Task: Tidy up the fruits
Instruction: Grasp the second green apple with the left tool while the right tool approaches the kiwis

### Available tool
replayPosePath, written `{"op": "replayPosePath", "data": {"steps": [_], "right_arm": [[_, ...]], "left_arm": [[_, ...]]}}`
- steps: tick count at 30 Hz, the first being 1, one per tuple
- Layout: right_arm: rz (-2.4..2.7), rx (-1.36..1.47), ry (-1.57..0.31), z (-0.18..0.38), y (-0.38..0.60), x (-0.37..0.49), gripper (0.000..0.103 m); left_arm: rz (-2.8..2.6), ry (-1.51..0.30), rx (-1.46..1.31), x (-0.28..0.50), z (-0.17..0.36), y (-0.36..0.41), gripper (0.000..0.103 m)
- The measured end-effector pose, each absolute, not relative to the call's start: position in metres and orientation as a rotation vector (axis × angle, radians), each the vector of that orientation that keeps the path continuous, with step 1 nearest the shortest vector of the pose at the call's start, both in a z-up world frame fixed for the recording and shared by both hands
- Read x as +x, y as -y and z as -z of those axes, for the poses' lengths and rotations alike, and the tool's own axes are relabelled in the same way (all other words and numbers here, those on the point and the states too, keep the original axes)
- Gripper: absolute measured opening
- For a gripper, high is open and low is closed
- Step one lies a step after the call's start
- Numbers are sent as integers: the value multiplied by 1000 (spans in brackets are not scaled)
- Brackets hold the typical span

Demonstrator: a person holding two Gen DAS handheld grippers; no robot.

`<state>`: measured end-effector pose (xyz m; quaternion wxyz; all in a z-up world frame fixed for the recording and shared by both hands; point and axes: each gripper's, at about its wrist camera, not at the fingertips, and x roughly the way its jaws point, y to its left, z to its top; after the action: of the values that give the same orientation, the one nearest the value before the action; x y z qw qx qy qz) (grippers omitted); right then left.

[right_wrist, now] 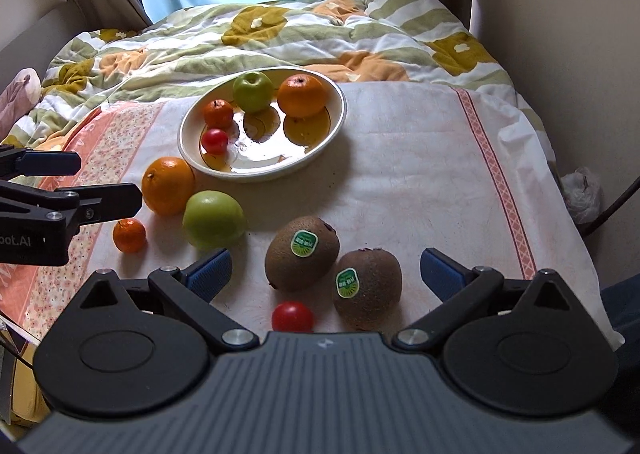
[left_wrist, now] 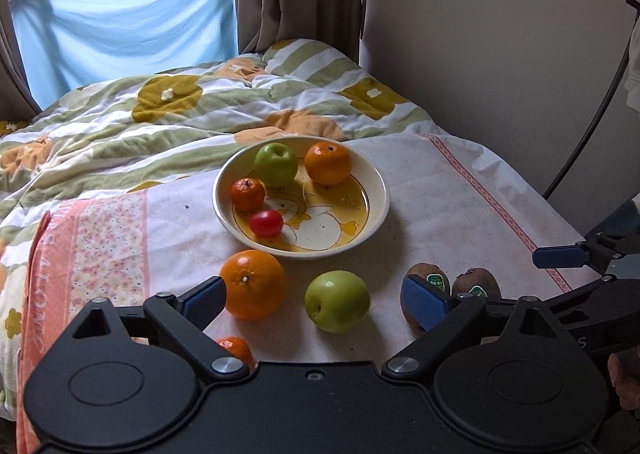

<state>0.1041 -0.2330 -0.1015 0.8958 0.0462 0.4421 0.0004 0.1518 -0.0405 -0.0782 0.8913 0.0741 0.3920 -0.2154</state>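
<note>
With my right gripper (right_wrist: 324, 274) fingers spread around both kiwis (right_wrist: 303, 252), probably touching neither, I'd centre on one; left gripper (left_wrist: 316, 300) also gapes.

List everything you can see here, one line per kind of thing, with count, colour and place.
bowl: 1, cream with a yellow duck picture, middle of the cloth
apples: 2, green, one in the bowl, one on the cloth
oranges: 2, orange, one in the bowl, one on the cloth
small oranges: 2, one in the bowl, one on the cloth
tomatoes: 2, red, one in the bowl, one near the camera
kiwis: 2, brown with green stickers, side by side on the cloth
cloth: 1, white with pink borders, over the bed
quilt: 1, green, white and orange, behind
left tool: open, empty
right tool: open, empty
</note>
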Motion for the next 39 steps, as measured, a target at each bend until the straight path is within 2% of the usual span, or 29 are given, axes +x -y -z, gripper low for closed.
{"op": "replayPosePath", "data": {"steps": [15,20,24,25,29,39], "right_arm": [[-92,136,-1013,151,272,126,102],[-110,139,-1031,158,274,127,96],[-120,138,-1038,159,274,127,94],[-121,137,-1038,159,274,127,93],[-123,146,-1045,161,276,128,87],[-132,146,-1046,160,279,127,83]], "left_arm": [[352,-939,163,187,137,92,82],[325,-978,164,192,152,98,72],[302,-984,170,193,157,99,68],[294,-981,175,193,158,100,63],[295,-980,168,194,158,98,62],[288,-988,155,181,155,96,62]]}}
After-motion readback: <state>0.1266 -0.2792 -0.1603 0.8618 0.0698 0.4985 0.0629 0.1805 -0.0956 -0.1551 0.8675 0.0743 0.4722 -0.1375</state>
